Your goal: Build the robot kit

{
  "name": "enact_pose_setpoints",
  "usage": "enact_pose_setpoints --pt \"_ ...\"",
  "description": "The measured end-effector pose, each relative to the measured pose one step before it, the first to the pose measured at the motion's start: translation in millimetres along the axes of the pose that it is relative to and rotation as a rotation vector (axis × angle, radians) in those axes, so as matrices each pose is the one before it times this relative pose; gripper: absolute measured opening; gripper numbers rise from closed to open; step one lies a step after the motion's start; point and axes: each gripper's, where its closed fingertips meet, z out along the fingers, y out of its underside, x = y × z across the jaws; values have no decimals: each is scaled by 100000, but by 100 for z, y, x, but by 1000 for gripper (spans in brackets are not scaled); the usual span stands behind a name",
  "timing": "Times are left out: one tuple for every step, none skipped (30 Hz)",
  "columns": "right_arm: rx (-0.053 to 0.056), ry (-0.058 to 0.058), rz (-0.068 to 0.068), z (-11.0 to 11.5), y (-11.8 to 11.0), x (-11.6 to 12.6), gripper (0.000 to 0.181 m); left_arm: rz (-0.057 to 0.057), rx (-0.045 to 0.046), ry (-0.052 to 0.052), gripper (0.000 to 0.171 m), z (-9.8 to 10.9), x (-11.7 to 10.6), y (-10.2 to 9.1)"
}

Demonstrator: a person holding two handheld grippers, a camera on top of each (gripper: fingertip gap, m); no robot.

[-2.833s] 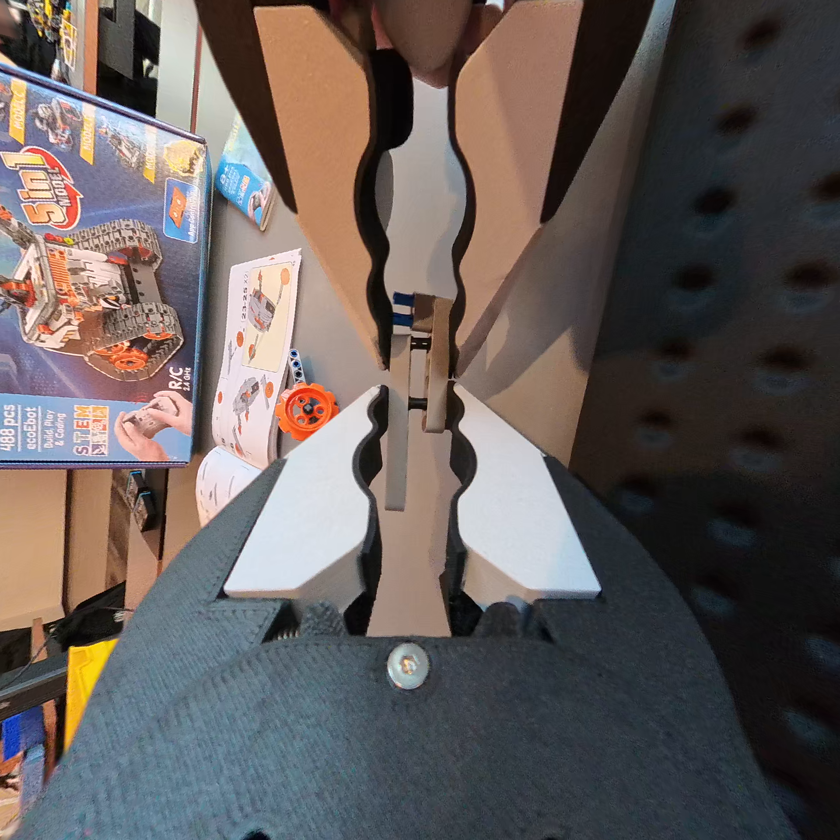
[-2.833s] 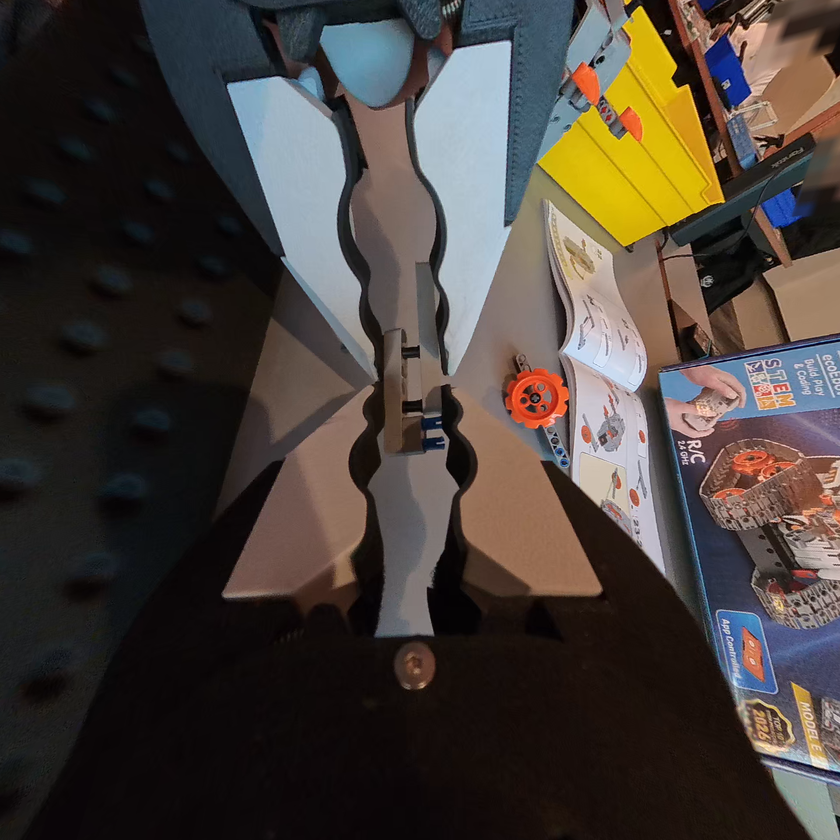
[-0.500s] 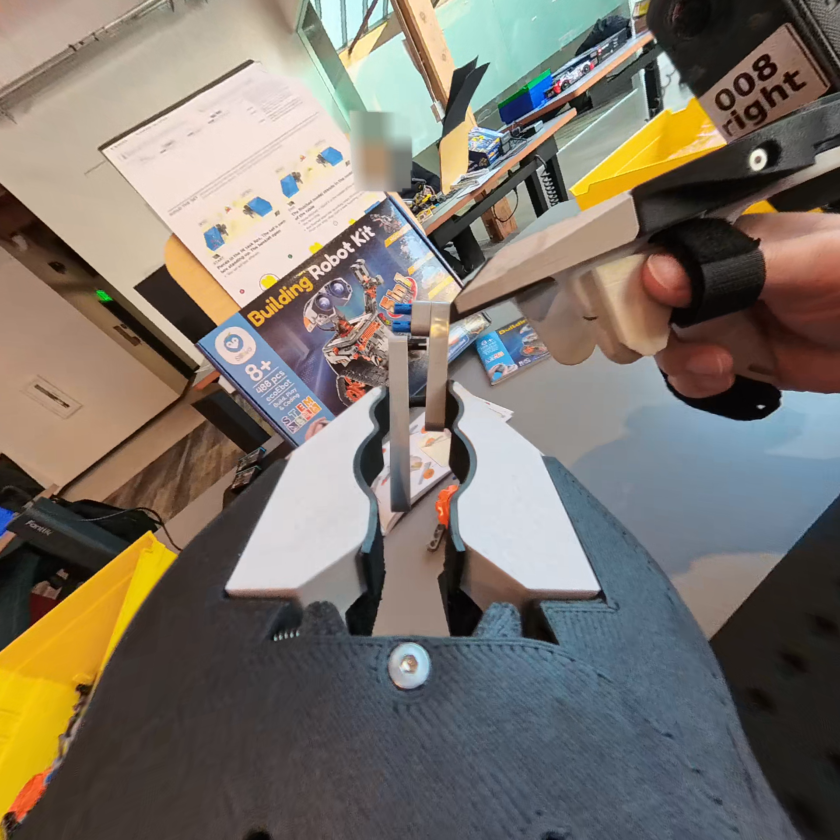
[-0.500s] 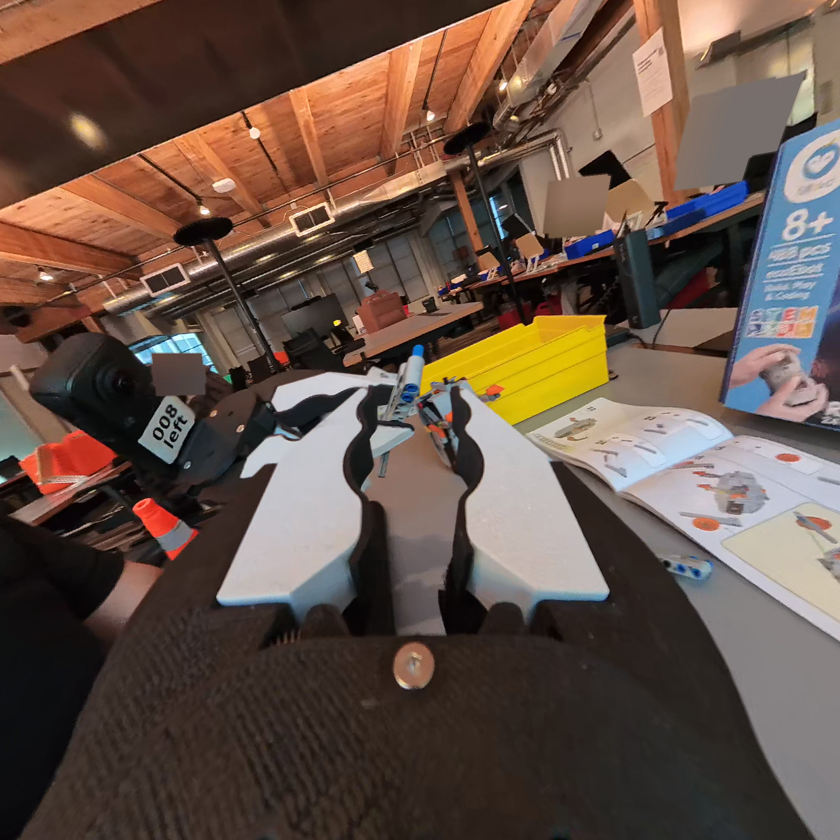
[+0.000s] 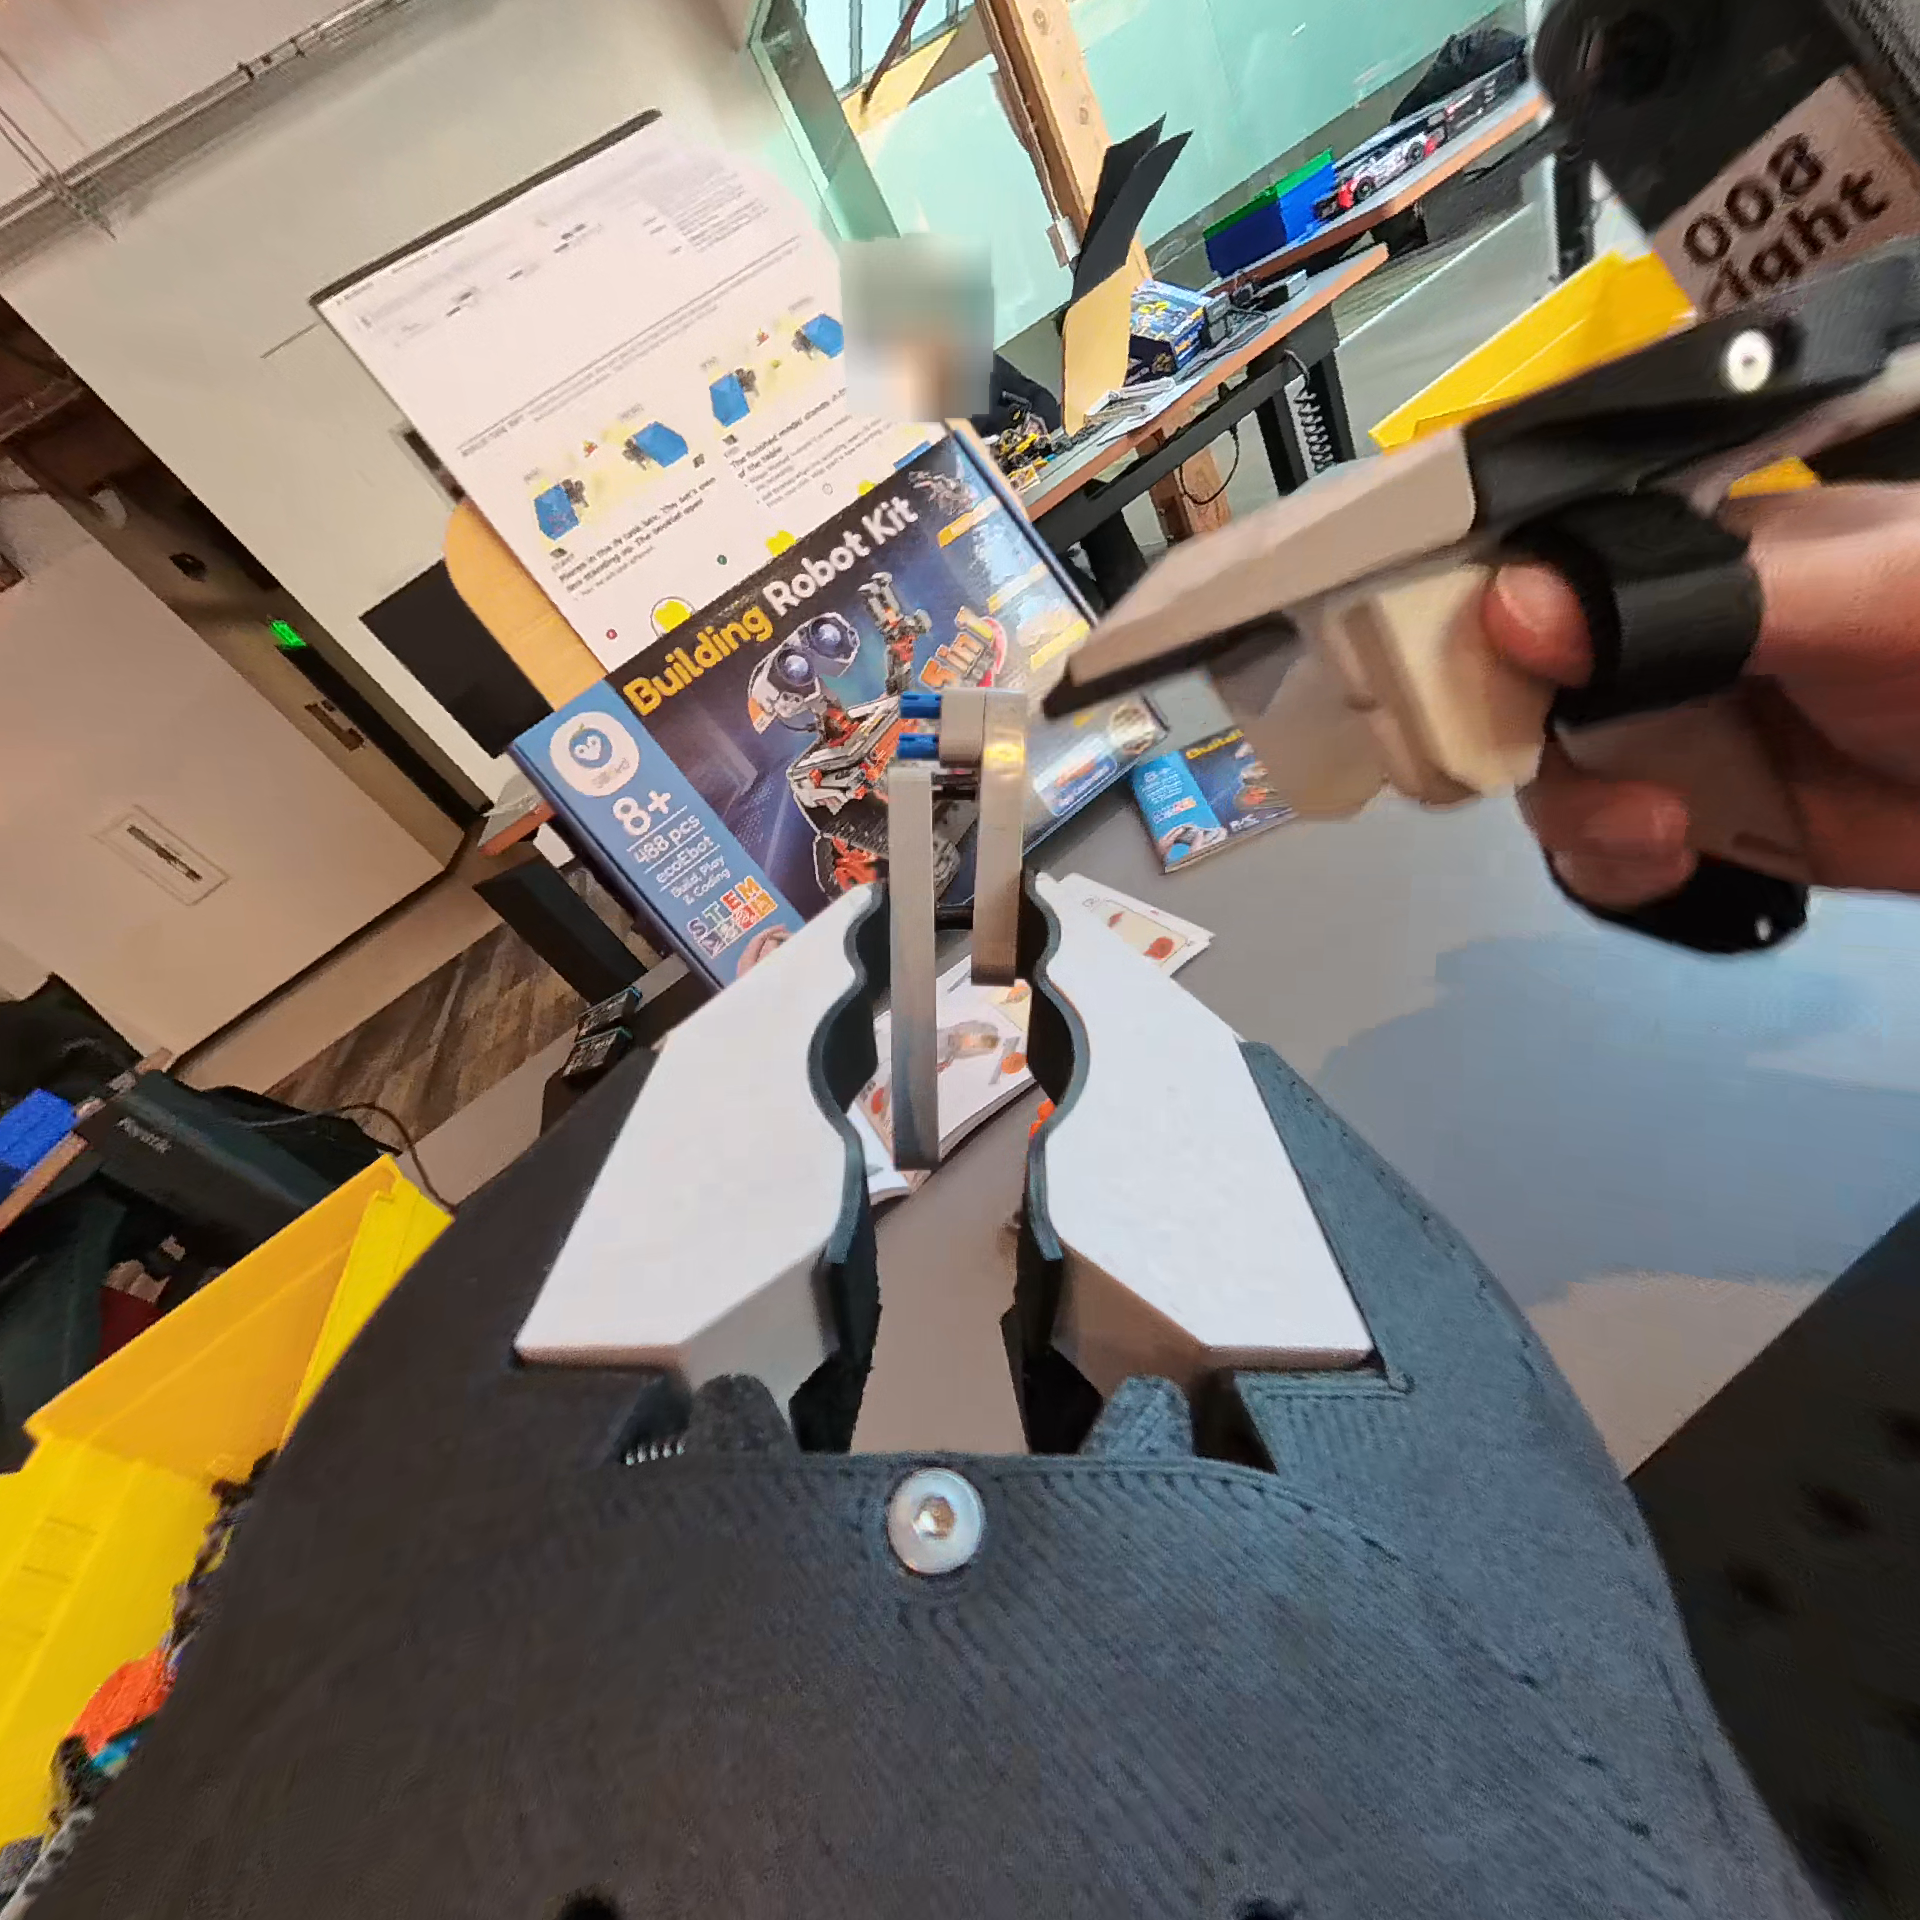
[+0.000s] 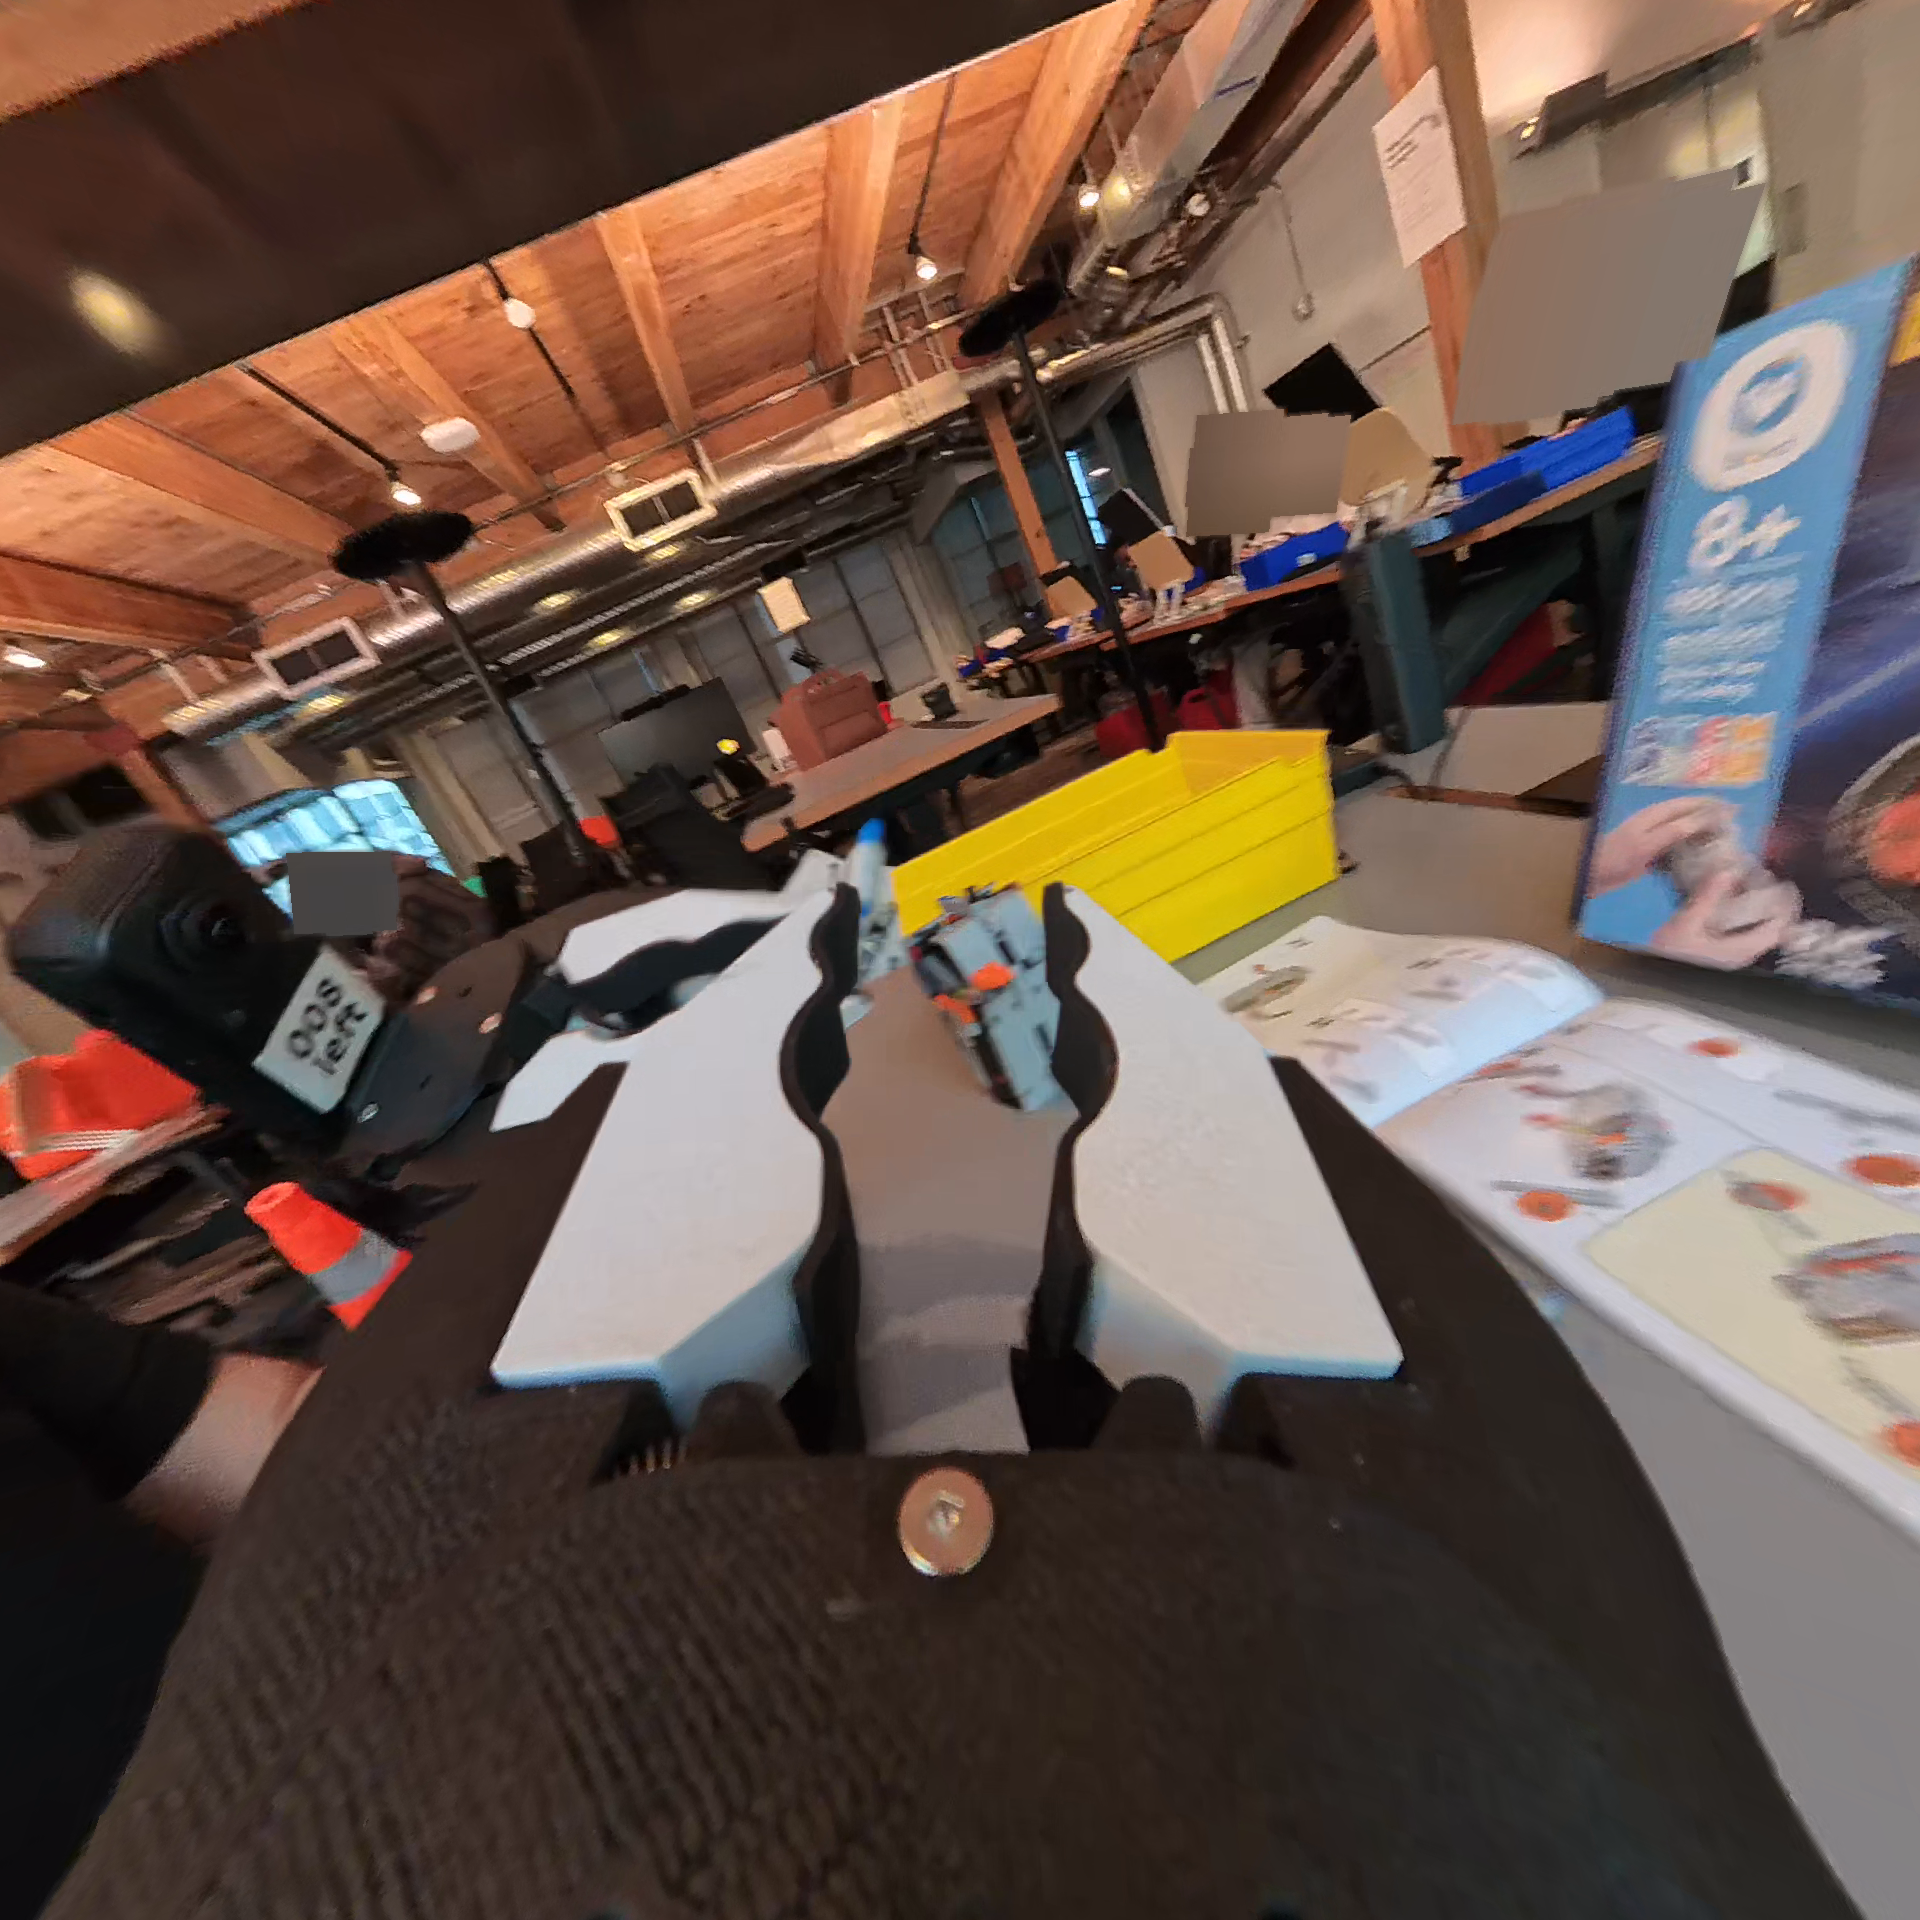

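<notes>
My left gripper [image 5: 951,904] is shut on a grey beam assembly [image 5: 914,987]. It is two grey beams joined side by side, with blue pins [image 5: 920,727] at the top end, and it is held upright above the grey table [image 5: 1455,1039]. My right gripper [image 5: 1070,686], held in a hand, hovers at the assembly's top end, its tips just apart from it. In the right wrist view the right gripper [image 6: 940,899] has a narrow gap with nothing gripped. The assembly [image 6: 873,914] stands just past its left fingertip. A small grey-and-orange model piece [image 6: 987,997] shows through the gap.
A blue kit box [image 5: 790,727] stands at the table's back and shows in the right wrist view [image 6: 1766,623]. An open instruction booklet [image 6: 1558,1091] lies before it. A yellow bin [image 6: 1143,831] sits beyond. A dark pegboard [image 5: 1818,1507] lies at the right. Across from one pair of fingers to the other is roughly 5 cm. The dark pegboard [image 5: 1818,1507] is about equally far from each gripper, around 20 cm.
Since 2.8 s ago both grippers tipped up from facing the table, and the right gripper let go of the assembly. Over the last half second the right gripper shifted only slightly.
</notes>
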Motion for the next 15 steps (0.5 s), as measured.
enact_pose_setpoints --pt "-848 3262 -3633 -126 -1432 928 34 -605 -330 -448 23 -203 -337 149" --pt "-1316 4285 -4038 -57 -1816 1196 35 -773 -337 -143 23 -221 -292 119" --pt "-1112 4252 -3472 103 -2221 1339 35 -851 -273 108 23 -214 -258 77" --pt "-1354 3730 -3135 249 -2546 1368 35 -719 -189 152 23 -194 -233 37" --pt "-1402 4189 -3125 336 -2805 1532 35 -488 -52 222 23 -190 -213 -31" --pt "-865 4708 -186 357 -2961 1685 34 -286 -26 217 23 -165 -203 -61" --pt "42 2112 2598 452 -3102 1239 35 -145 -58 212 23 -154 -194 -101" --pt "-472 220 2199 456 -2969 751 35 -147 -181 325 23 -142 -181 -95" --pt "-270 2329 679 264 -2801 818 35 -210 -163 435 23 -108 -168 -130" --pt "671 3929 -1780 106 -2667 779 36 -149 -59 316 23 -108 -181 -159" --pt "201 3315 -2537 36 -2303 573 39 60 49 63 23 -121 -198 -177" --pt "-856 3060 -992 -13 -1805 517 43 344 29 -143 23 -106 -206 -174" --pt "-1457 2280 490 -96 -1386 357 46 503 -65 -401 23 -109 -216 -157" --pt "47 1071 1582 -206 -1271 69 48 396 38 -472 23 -107 -223 -135" --pt "2308 -885 1309 -270 -1373 -288 47 41 299 -337 23 -131 -169 -140"
